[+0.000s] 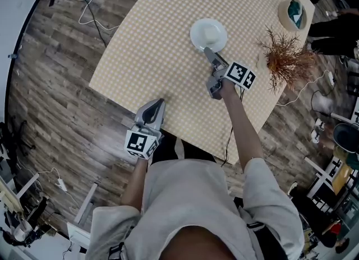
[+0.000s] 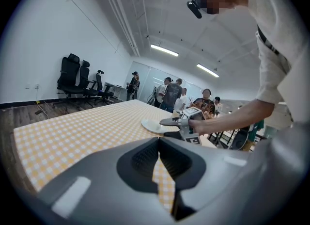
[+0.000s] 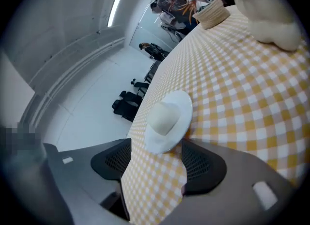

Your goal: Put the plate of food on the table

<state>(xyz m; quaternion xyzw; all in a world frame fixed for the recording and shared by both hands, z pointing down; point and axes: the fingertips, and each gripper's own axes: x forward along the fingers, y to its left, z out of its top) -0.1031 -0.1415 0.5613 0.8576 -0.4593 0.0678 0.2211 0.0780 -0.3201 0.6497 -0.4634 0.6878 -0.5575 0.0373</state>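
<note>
Plate of food (image 1: 208, 33) sits on the checked bench (image 1: 151, 46) — rigid, light, likely breakable (best taken by its rim); right claw (image 1: 208, 52) gapes around its edge, left claw (image 1: 157, 105) closed, empty.

No words, numbers or brand names can be read anywhere. The only printed signs are black-and-white square patterns on the left marker cube (image 1: 140, 142), behind the left tool (image 1: 157, 105), and on the right marker cube (image 1: 241, 75), behind the right tool (image 1: 208, 51). They carry no letters or digits.
</note>
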